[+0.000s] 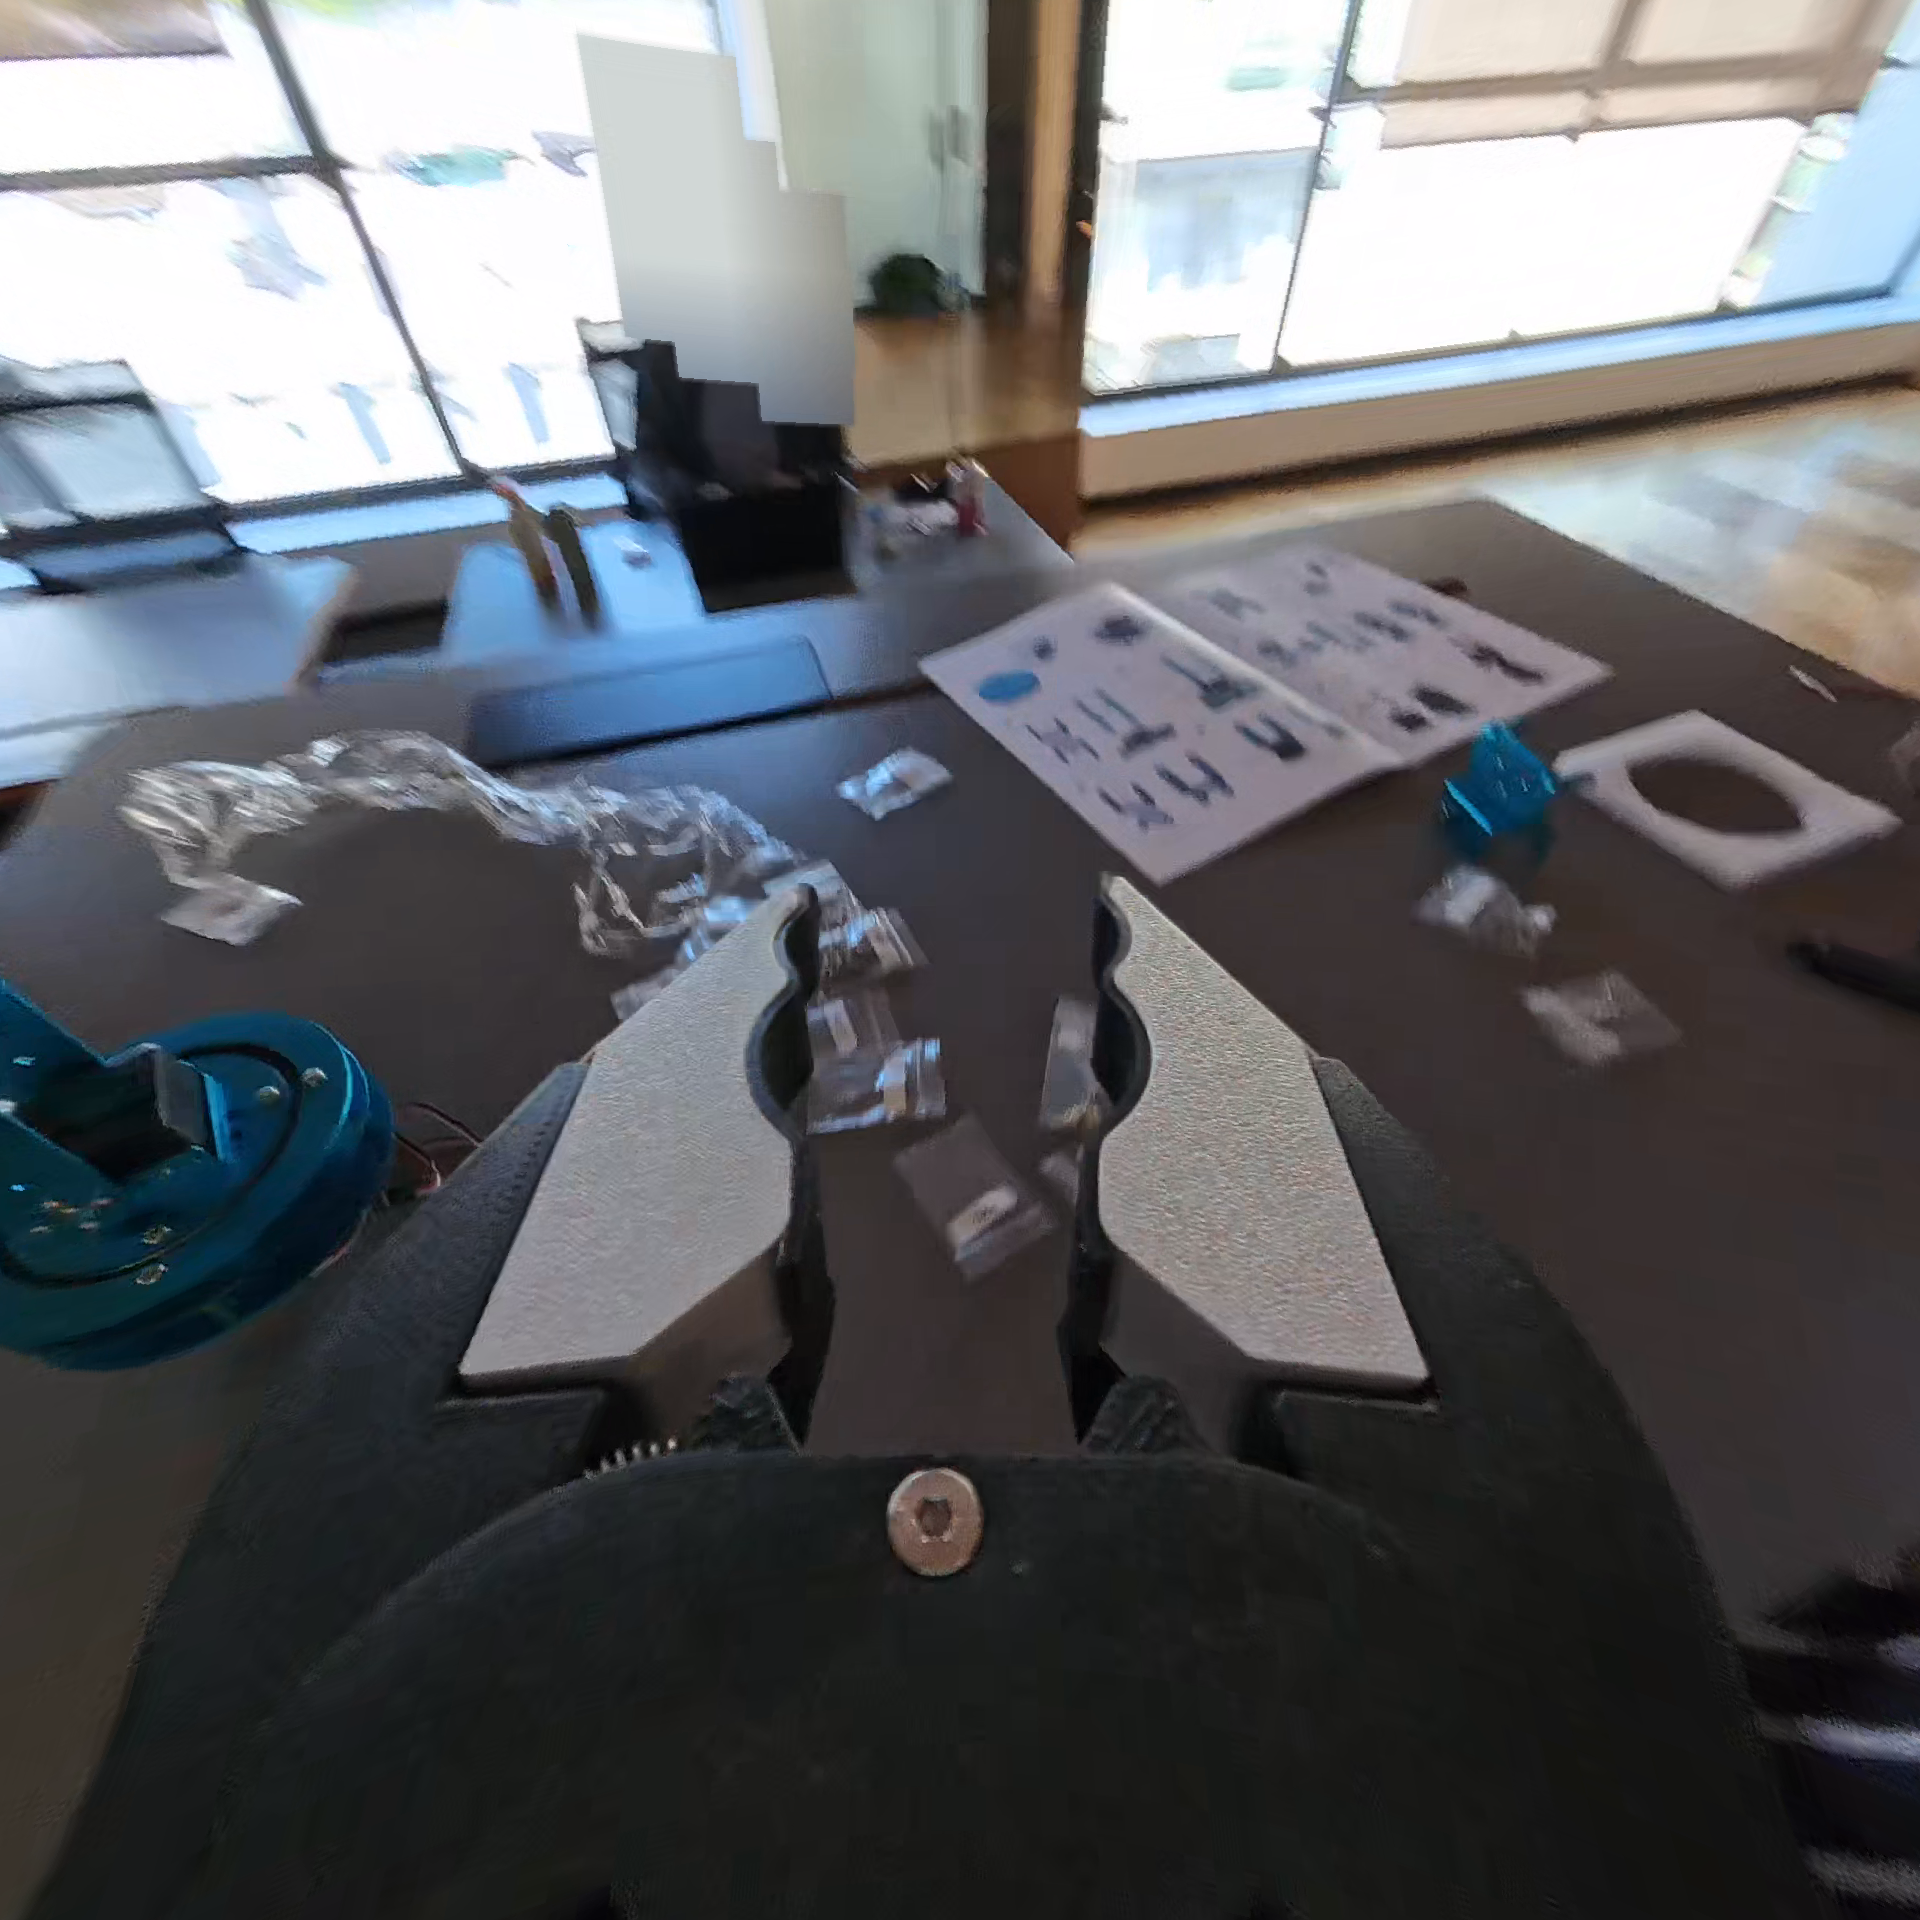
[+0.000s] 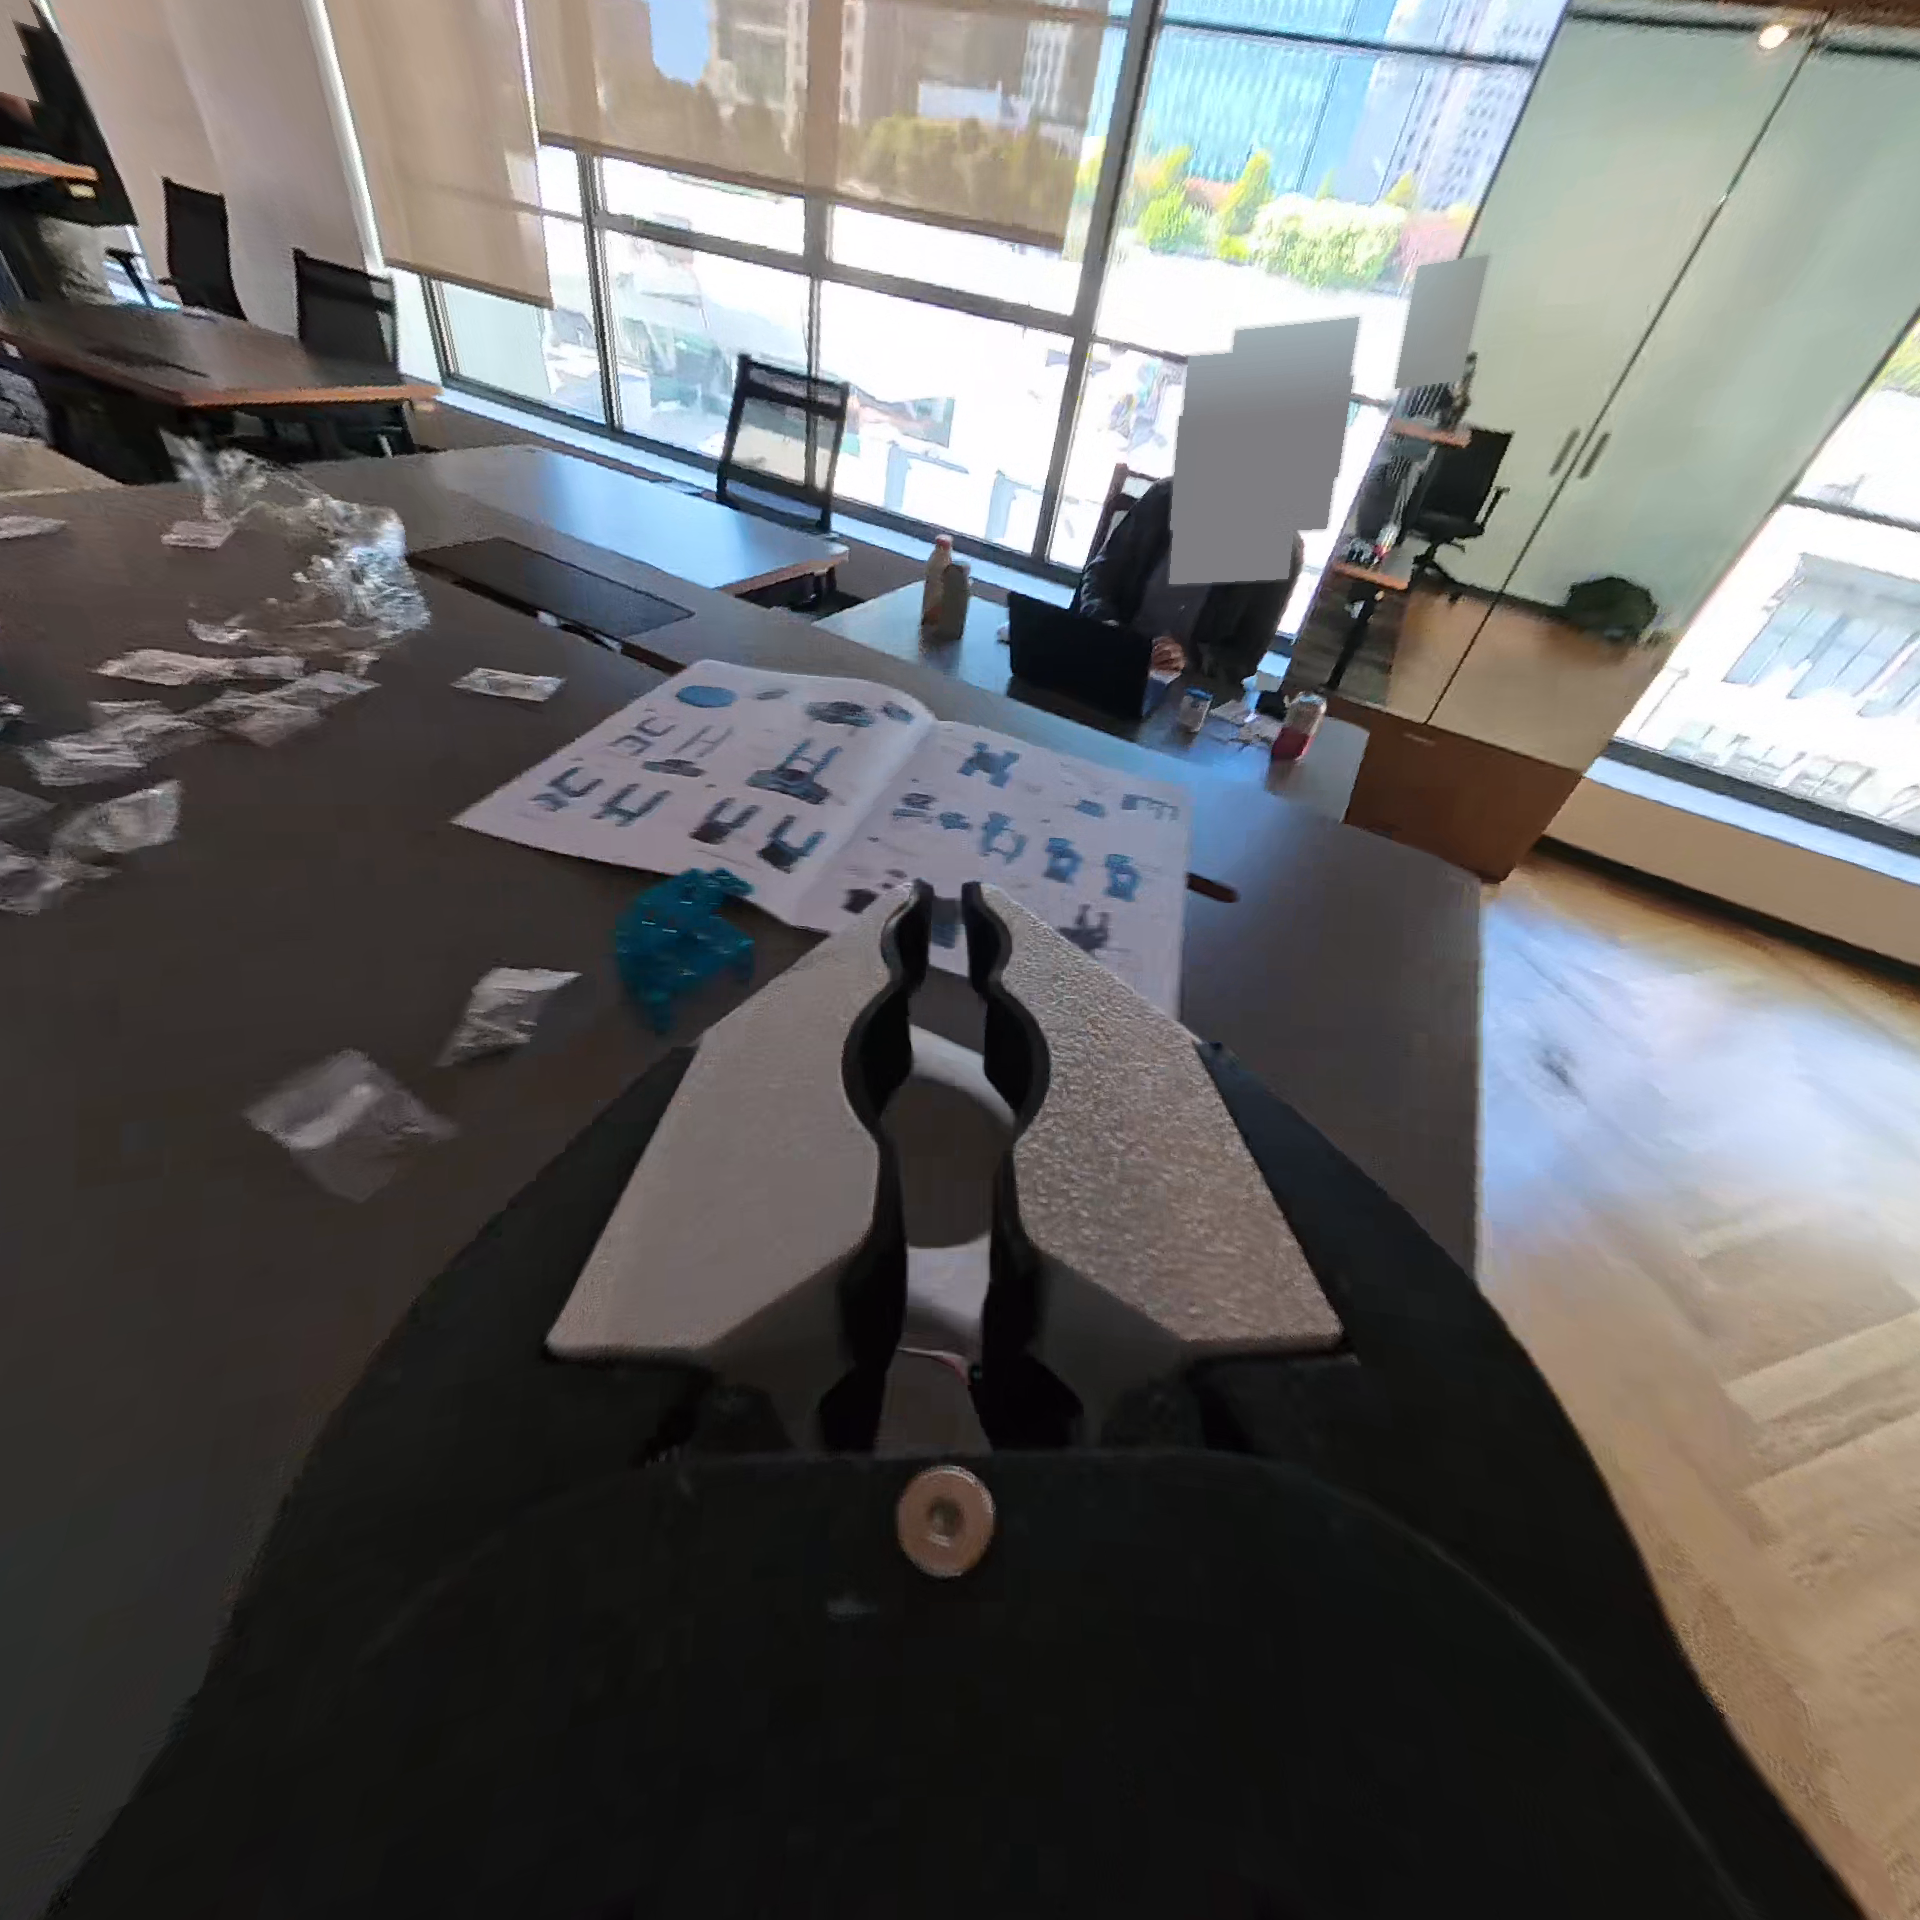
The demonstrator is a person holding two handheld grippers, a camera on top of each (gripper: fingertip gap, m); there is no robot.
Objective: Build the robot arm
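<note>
Here, left gripper [image 1: 951,909] jaws released above small clear bags [image 1: 878,1070] on dark bench [image 1: 1558,1195], right gripper [image 2: 943,896] jaws nearly clenched, empty, above open booklet [image 2: 831,790], blue bracket [image 2: 681,945] beside.

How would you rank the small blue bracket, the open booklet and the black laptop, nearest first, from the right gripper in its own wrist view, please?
From the right gripper:
1. Small blue bracket, just left of the fingertips.
2. Open booklet, ahead on the table.
3. Black laptop, on the far desk.
</note>
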